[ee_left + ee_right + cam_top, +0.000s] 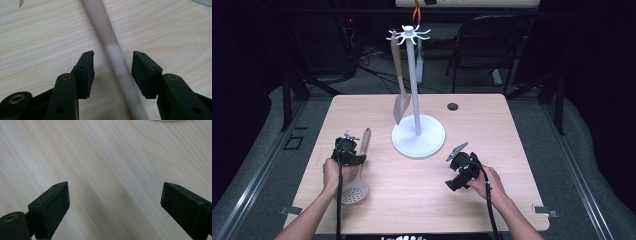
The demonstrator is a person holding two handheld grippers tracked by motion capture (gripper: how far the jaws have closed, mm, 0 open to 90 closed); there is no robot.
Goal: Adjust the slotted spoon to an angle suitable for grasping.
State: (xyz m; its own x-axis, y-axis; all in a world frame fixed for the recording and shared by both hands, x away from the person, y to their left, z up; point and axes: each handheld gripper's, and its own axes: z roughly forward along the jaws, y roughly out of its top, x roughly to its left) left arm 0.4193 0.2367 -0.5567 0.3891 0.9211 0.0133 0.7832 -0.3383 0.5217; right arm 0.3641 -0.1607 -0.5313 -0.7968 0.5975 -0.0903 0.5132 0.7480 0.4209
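A beige slotted spoon (pixel 355 189) lies on the wooden table (pixel 412 200) at the left, its handle (pixel 364 140) pointing away from me. My left gripper (pixel 347 151) is down over that handle. In the left gripper view the handle (pixel 100 22) runs between the jaws of the left gripper (pixel 113 56), with a gap at each pad, so the gripper is open. My right gripper (pixel 460 161) rests at the right of the table. In the right gripper view the right gripper (pixel 115 187) stands wide open over bare wood.
A white utensil stand (pixel 418 136) with a tall pole and hooked top stands mid-table; a beige spatula (pixel 401 102) hangs from it on the left. A small round hole (pixel 452 106) is in the tabletop behind. A dark chair (pixel 484 45) stands beyond the table.
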